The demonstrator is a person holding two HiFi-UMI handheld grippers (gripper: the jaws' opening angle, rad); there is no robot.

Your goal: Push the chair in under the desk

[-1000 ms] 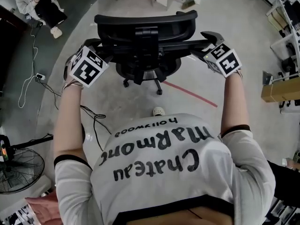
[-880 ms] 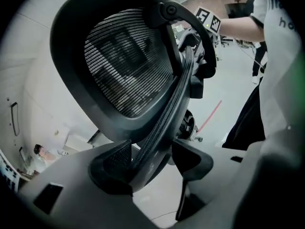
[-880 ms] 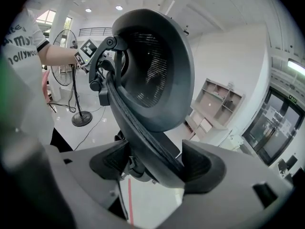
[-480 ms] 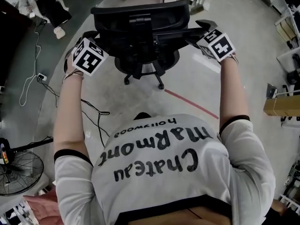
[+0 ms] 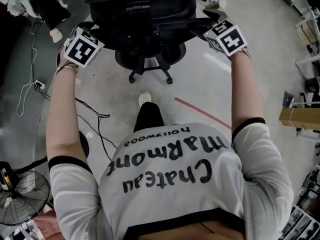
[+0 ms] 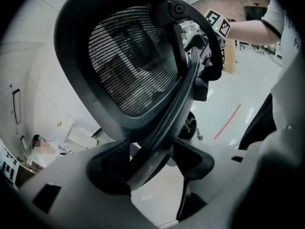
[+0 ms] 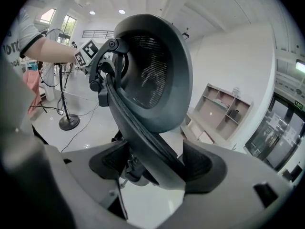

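A black mesh-back office chair (image 5: 140, 6) stands on the concrete floor ahead of me, its wheeled base (image 5: 145, 66) below the backrest. My left gripper (image 5: 92, 31) holds the left edge of the chair back and my right gripper (image 5: 210, 24) holds the right edge. In the left gripper view the backrest rim (image 6: 157, 128) runs between the pads of the left gripper (image 6: 150, 163), whose jaws are opening. The right gripper view shows the rim (image 7: 143, 128) wedged between the right gripper's (image 7: 157, 163) pads. I see no desk that I can make out.
A floor fan (image 5: 20, 189) and loose cables (image 5: 95, 119) lie at my left. A red tape line (image 5: 202, 114) crosses the floor. A seated person (image 5: 45, 6) is at the far left, a cardboard box (image 5: 300, 116) at the right, and pale shelving (image 7: 219, 109) beyond the chair.
The chair has rolled away from me, toward the top of the head view. Both arms have stretched forward with it, and one foot has stepped ahead.
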